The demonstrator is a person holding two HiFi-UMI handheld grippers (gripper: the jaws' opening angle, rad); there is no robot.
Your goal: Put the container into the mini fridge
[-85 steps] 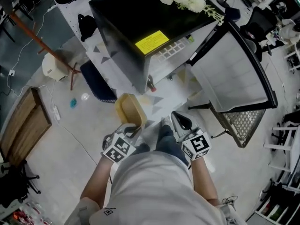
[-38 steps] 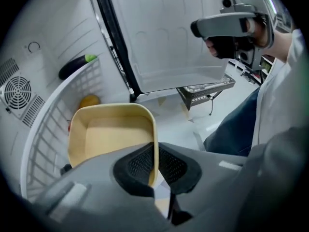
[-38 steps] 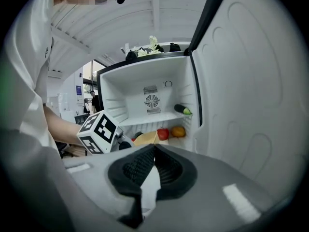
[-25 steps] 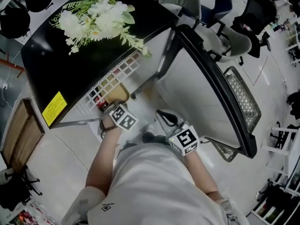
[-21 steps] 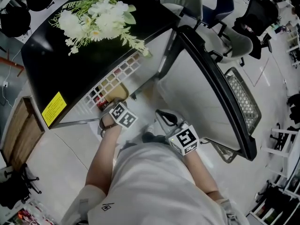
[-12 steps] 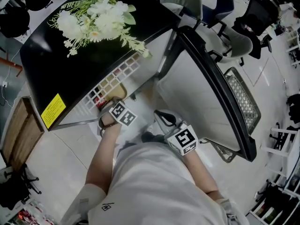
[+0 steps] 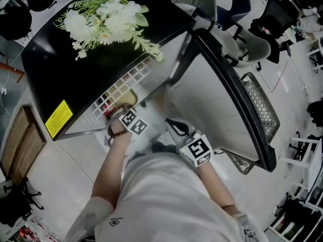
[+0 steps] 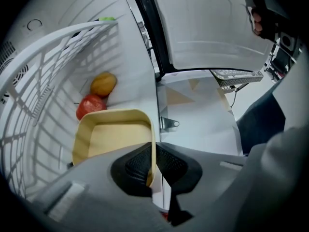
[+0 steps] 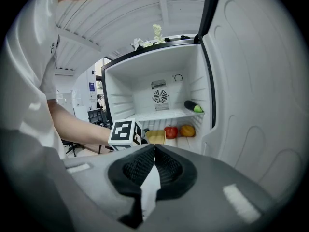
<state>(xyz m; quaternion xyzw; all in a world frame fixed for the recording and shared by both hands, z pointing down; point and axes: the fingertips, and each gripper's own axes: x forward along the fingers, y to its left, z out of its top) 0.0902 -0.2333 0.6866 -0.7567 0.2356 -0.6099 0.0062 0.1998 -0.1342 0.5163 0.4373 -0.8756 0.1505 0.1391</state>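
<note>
The pale yellow container (image 8: 111, 134) is inside the open mini fridge (image 7: 101, 49), low on the bottom level, just in front of a tomato (image 8: 91, 106) and an orange fruit (image 8: 103, 83). My left gripper (image 8: 152, 170) is shut on the container's right rim, with the wall pinched between the pads. From the head view the left gripper (image 7: 126, 119) reaches into the fridge opening and only a corner of the container (image 7: 127, 99) shows. My right gripper (image 9: 153, 151) is shut and holds nothing; it hangs back outside the fridge, facing the container (image 9: 155, 137).
The fridge door (image 7: 227, 100) stands wide open to the right. A wire shelf (image 8: 53, 47) runs above the container, with a green-tipped vegetable (image 9: 192, 107) on it. White flowers (image 7: 103, 21) lie on the fridge's black top. Office chairs stand behind it.
Since the earliest frame the container has gone from in front of the fridge into its lower compartment. Over the last second the left gripper has barely shifted and the right has stayed put.
</note>
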